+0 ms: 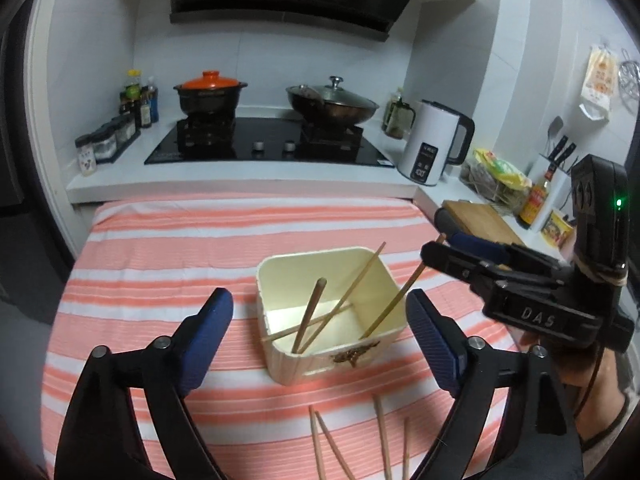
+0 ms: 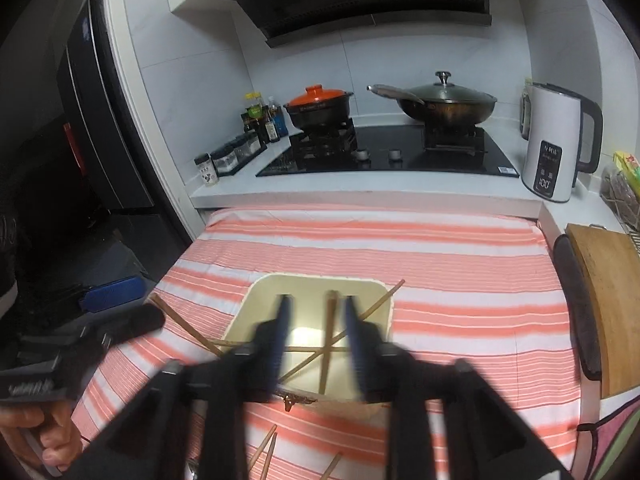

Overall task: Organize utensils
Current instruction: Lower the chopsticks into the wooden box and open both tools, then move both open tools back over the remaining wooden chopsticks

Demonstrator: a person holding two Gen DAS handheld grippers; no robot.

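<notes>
Left wrist view shows the left gripper [image 1: 320,320] with its blue-padded jaws spread wide and nothing between them, hanging above a cream square plastic box [image 1: 372,320] that stands on the worktop's pink-and-white striped cloth [image 1: 160,264]. Four thin wooden chopsticks [image 1: 310,316] lean crossed inside the box, their tips sticking above its rim. More loose chopsticks [image 1: 380,436] lie on the cloth just in front of the box, nearer the camera. To the right, the right gripper [image 1: 432,240] reaches in over the box's far right corner, held by a hand [image 1: 568,364].

Right wrist view, blurred by motion, shows the right gripper's jaws [image 2: 316,332] partly apart over the box [image 2: 240,320], with one chopstick [image 2: 328,340] seen in the gap; no pad presses on it.
</notes>
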